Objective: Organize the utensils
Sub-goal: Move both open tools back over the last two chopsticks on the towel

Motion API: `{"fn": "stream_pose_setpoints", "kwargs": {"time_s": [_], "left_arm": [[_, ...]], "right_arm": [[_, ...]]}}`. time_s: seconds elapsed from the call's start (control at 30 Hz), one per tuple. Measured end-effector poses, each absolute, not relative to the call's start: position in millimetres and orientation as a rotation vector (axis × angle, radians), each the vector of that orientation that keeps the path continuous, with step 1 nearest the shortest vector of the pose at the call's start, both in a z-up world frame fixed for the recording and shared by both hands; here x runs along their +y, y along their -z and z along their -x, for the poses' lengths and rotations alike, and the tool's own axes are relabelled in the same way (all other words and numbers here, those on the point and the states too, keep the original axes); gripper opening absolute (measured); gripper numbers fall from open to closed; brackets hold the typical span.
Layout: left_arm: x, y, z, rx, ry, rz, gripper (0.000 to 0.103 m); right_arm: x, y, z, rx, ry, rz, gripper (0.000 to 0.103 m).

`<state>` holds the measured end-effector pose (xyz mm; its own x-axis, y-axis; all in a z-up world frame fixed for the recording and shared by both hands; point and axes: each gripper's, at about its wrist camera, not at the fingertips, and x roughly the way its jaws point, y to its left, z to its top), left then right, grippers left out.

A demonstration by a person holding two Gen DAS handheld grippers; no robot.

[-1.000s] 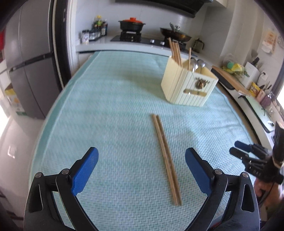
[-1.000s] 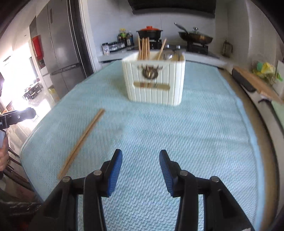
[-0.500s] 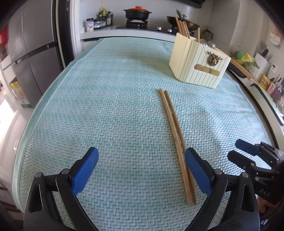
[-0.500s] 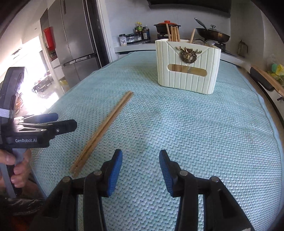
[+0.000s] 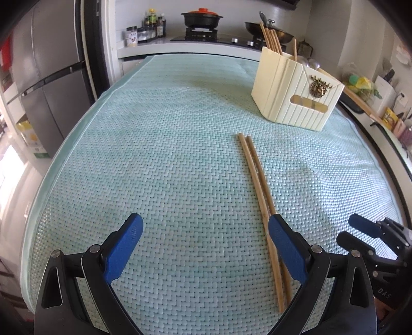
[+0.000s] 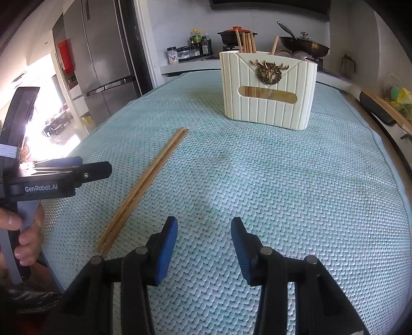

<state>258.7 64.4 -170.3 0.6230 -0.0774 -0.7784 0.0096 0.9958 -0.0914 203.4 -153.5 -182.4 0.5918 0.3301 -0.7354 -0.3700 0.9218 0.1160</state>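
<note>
Two wooden chopsticks [image 5: 257, 177] [image 6: 146, 177] lie side by side on the pale green woven mat [image 5: 167, 159]. My left gripper [image 5: 204, 232] hangs open just above the mat; its right finger [image 5: 285, 244] covers part of the pair, and nothing sits between the pads. My right gripper [image 6: 203, 237] is partly open and empty, to the right of the chopsticks' near end. A cream ribbed utensil holder [image 5: 293, 95] [image 6: 269, 90] with a brass stag emblem stands at the far side of the mat, with several chopsticks and spoons upright in it.
A person's hand [image 6: 20, 232] grips the left tool's handle at the mat's near left edge. Behind the table are a steel fridge [image 6: 103, 64], a stove with a black pot [image 5: 202, 18] and a wok [image 6: 303, 46]. A wooden board [image 6: 386, 110] lies on the right counter.
Both grippers have come down and closer to the mat, and the left one has drawn in over the chopsticks so its right finger now overlaps them. Neither gripper's opening has changed.
</note>
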Motion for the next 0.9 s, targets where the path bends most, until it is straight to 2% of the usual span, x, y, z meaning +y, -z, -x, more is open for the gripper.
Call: {"fn": "stream_pose_setpoints", "kwargs": {"time_s": [0.9], "left_arm": [[44,196,-288,0.973,0.045,0.000,0.098]], "right_arm": [[-160,179,-196,0.834,-0.391,0.035,0.044]]}}
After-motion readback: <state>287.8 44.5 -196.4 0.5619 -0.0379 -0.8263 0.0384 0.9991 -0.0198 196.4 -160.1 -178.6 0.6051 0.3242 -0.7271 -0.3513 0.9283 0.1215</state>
